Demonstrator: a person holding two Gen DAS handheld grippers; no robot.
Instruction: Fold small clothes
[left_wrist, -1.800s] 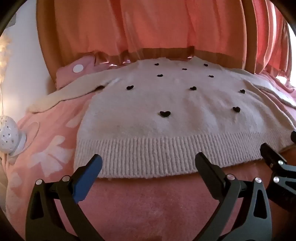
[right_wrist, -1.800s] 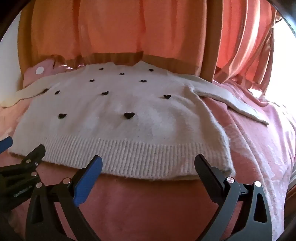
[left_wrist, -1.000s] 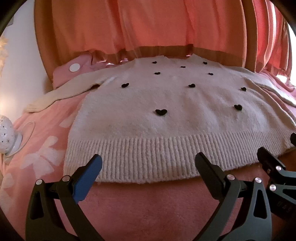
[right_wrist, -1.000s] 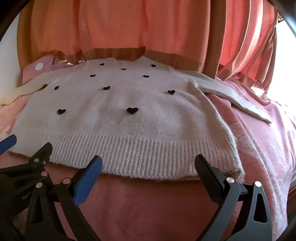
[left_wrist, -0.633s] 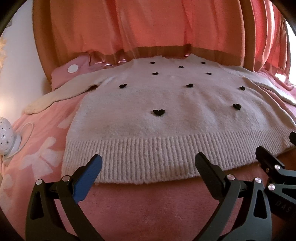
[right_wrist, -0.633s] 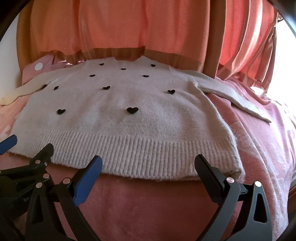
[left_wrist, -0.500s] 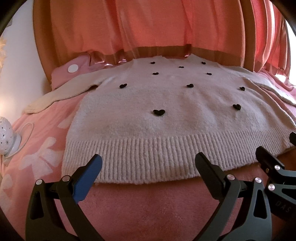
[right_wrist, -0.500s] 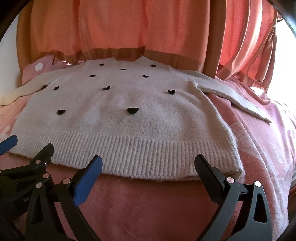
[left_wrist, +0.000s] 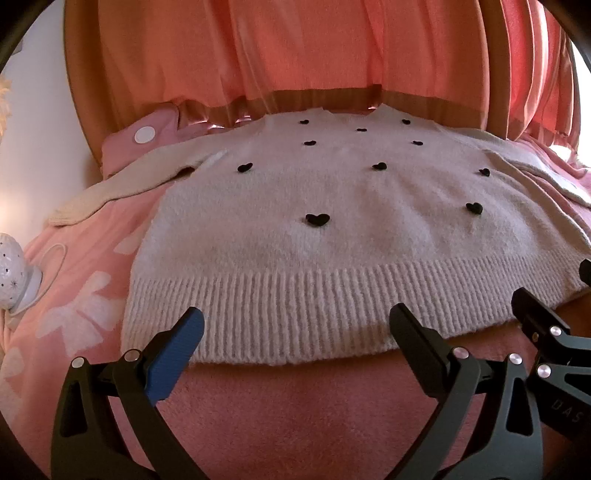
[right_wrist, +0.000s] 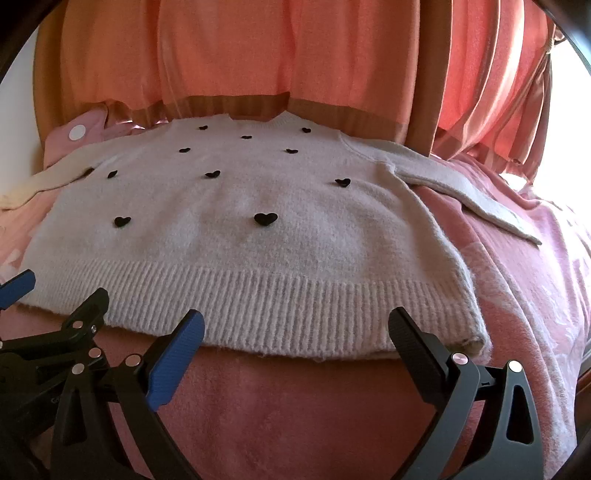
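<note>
On the bed, a cream sweater (left_wrist: 332, 236) with small black hearts (left_wrist: 317, 219) lies flat and spread, both sleeves out to the sides, ribbed hem nearest me. My left hand-held gripper (left_wrist: 295, 343) hovers at the hem's left part, fingers spread, pinching nothing. My right hand-held gripper (right_wrist: 295, 343) sits at the hem's right part, also spread and empty. Pink blanket (right_wrist: 295, 406) under it all, orange curtain (left_wrist: 295, 51) behind, white dotted lamp (left_wrist: 11, 273) far left.
</note>
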